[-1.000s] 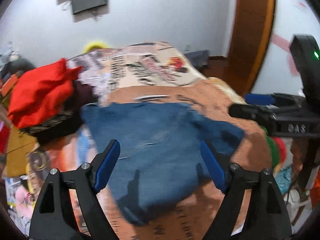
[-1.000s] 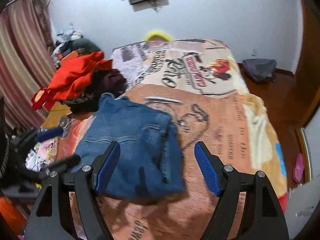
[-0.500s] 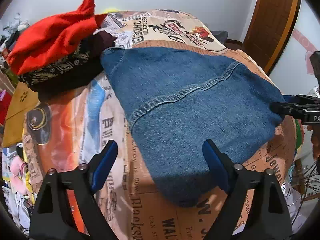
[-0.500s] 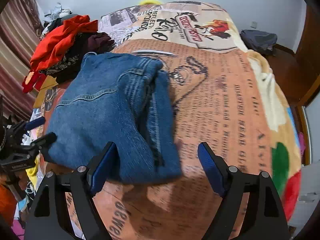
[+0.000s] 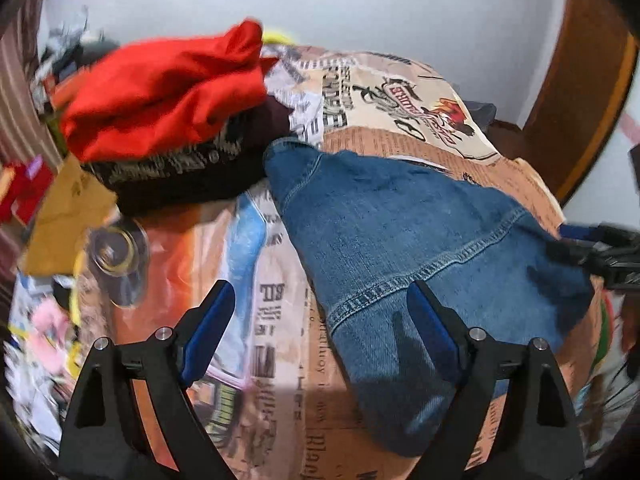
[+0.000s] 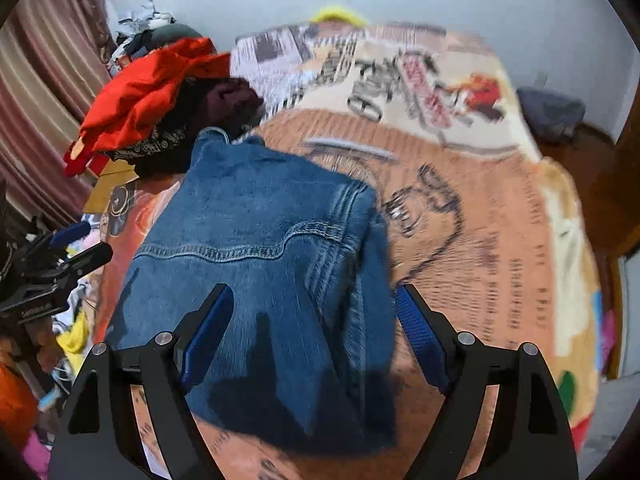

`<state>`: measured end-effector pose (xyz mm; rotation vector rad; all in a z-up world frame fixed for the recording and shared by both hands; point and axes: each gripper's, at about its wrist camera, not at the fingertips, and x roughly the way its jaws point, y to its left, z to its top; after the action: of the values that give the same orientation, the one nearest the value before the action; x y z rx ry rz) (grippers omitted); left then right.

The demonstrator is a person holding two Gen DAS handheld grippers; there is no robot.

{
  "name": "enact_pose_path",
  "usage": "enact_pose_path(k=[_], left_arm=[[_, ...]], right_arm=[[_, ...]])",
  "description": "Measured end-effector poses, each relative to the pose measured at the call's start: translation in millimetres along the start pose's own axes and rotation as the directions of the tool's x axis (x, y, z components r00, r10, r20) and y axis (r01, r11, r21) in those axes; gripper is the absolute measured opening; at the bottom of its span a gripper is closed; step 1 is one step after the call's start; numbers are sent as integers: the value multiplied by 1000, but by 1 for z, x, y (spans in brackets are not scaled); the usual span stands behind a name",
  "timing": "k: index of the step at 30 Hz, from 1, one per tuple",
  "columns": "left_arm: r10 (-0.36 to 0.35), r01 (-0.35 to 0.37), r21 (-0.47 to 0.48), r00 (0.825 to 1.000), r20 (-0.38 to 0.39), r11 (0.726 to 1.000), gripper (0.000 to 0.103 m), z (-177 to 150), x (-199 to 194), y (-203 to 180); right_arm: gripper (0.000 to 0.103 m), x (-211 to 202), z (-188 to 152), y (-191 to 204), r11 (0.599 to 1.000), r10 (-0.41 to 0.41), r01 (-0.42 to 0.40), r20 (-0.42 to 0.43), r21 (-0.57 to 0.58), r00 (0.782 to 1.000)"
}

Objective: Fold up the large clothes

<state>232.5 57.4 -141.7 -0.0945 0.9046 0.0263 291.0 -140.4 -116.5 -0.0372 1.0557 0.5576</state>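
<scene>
Folded blue jeans (image 5: pixel 420 240) lie on the printed bedspread (image 5: pixel 400 92). My left gripper (image 5: pixel 318 286) hovers open over their left edge, its right finger (image 5: pixel 428 320) above the denim and its left finger above the bedspread. In the right wrist view the jeans (image 6: pixel 260 260) fill the middle. My right gripper (image 6: pixel 314 288) stands open above their near right part, with the folded edge between its fingers and nothing pinched. Each gripper shows in the other's view: the right gripper (image 5: pixel 592 240) at the jeans' far side, the left gripper (image 6: pixel 68 248) at the left.
A pile of clothes, red (image 5: pixel 168 92) on dark fabric (image 5: pixel 180 176), sits on the bed behind the jeans. A striped curtain (image 6: pixel 40 100) hangs at the left. A wooden door frame (image 5: pixel 580 100) and a grey bag (image 6: pixel 552 112) on the floor are at the right.
Both grippers have come down closer to the jeans. The left one has shifted toward their left edge. Both pairs of jaws stand slightly wider than a second ago.
</scene>
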Motion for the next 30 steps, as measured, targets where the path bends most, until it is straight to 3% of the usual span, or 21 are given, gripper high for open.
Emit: enact_pose_path(k=[5, 10, 13, 17, 19, 21, 22, 26, 28, 30], left_arm=[[-130, 121, -73, 983, -131, 990, 88, -6, 38, 4], [-262, 238, -153, 950, -169, 959, 88, -8, 63, 4], [-310, 278, -181, 933, -181, 943, 89, -5, 75, 5], [-419, 347, -305, 882, -216, 887, 90, -3, 99, 18], [-506, 391, -403, 831, -232, 827, 90, -4, 116, 27], [-564, 425, -455, 793, -229, 782, 90, -5, 127, 30], [-579, 438, -461, 784, -224, 772, 90, -4, 130, 31], [-596, 457, -463, 774, -214, 759, 89, 1, 136, 30], [-606, 463, -474, 768, -208, 749, 80, 0, 137, 31], [-599, 461, -464, 774, -208, 757, 74, 2, 136, 31]], right_arm=[[81, 31, 1, -22, 995, 73, -67, -103, 68, 992], [86, 47, -1, -53, 948, 276, -238, -175, 209, 945], [87, 53, 3, -55, 939, 320, -281, -205, 197, 925], [88, 69, 11, -49, 925, 365, -319, -255, 204, 895], [90, 78, 16, -46, 927, 365, -318, -277, 200, 889], [90, 86, 21, -42, 930, 359, -316, -292, 187, 886], [90, 90, 24, -40, 931, 360, -317, -299, 183, 884], [88, 104, 30, -39, 916, 393, -340, -309, 213, 866], [81, 102, 29, -45, 906, 410, -347, -298, 242, 862], [66, 98, 25, -49, 892, 428, -351, -285, 284, 858]])
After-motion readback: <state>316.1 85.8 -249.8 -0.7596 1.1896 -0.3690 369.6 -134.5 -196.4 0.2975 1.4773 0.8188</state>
